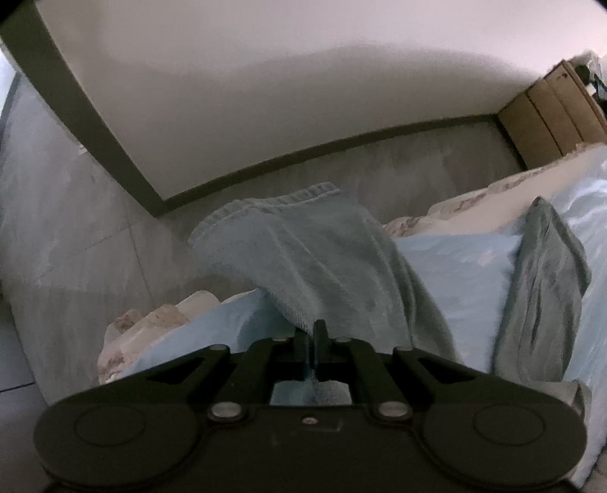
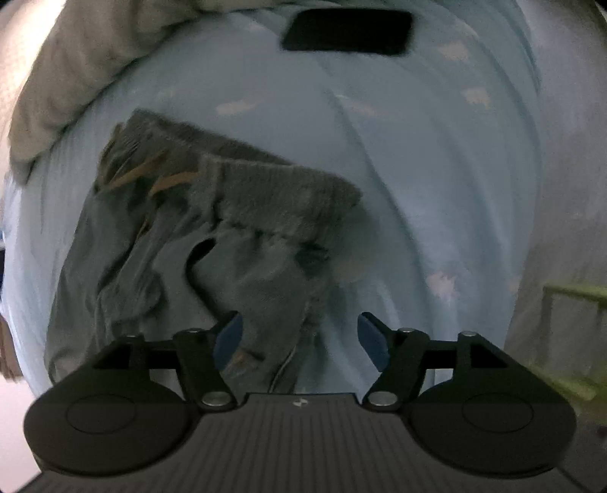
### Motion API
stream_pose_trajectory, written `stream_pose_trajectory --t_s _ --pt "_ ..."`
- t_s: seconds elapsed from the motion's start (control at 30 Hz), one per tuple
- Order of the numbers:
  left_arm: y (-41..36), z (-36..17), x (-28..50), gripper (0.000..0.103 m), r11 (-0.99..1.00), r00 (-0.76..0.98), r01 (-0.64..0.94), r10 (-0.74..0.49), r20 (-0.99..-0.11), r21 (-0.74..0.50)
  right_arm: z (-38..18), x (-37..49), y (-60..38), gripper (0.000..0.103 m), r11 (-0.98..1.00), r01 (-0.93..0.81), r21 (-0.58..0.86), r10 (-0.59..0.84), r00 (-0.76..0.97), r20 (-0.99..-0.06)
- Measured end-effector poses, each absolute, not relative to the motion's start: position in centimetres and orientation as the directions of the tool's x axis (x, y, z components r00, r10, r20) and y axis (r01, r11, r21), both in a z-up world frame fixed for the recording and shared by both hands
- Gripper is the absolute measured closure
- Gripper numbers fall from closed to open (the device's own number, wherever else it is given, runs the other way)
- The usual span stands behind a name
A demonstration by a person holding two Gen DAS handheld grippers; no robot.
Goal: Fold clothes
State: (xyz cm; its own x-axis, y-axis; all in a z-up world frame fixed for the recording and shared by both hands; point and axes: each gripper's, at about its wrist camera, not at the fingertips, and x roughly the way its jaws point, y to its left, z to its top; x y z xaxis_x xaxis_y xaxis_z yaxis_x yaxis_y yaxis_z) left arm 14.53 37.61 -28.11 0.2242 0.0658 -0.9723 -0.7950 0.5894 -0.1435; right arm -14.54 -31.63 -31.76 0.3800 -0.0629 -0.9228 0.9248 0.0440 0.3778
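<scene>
A grey-green pair of trousers lies on a light blue bedsheet. In the left wrist view one trouser leg (image 1: 303, 258) is lifted off the bed, its hem pointing up and away; my left gripper (image 1: 314, 333) is shut on its edge. The other leg (image 1: 542, 295) lies crumpled on the sheet to the right. In the right wrist view the waistband end (image 2: 242, 212) of the trousers is spread out in a rumpled heap with an elastic band and orange lining. My right gripper (image 2: 299, 333) hovers open over the near edge of this fabric, holding nothing.
The blue bedsheet (image 2: 436, 170) covers the bed; a black flat object (image 2: 349, 30) lies on it at the far end. A beige blanket (image 2: 76, 76) bunches at the left. A cardboard box (image 1: 550, 113) stands by the wall. Grey tiled floor (image 1: 68, 227) lies beyond the bed.
</scene>
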Motion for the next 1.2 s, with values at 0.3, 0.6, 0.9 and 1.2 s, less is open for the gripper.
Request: stream_pose_trajectory --t_s 0.3,0.6,0.9,1.2 --pt "35.3 -25.1 14.9 0.101 0.579 0.235 -0.806 0.125 -0.964 -0.121 -36.3 -14.9 -34.8 0.035 -0.130 0.828 0.545 -0.111 0.534 -0.838" --pt "33.3 -23.1 13.5 0.101 0.575 0.274 -0.803 0.127 -0.953 -0.155 -30.4 -11.2 -38.5 0.087 0.015 0.818 0.575 -0.200 0.565 -0.800" --pt "29.9 -24.0 9.2 0.101 0.593 0.326 -0.762 0.002 -0.946 -0.261 -20.4 -11.3 -47.1 0.089 0.200 0.677 0.708 -0.290 0.731 -0.618" --pt "28.0 -28.3 3.0 0.100 0.562 0.219 -0.806 -0.004 -0.976 -0.184 -28.4 -15.0 -50.5 0.087 0.180 0.823 0.538 -0.191 0.566 -0.802"
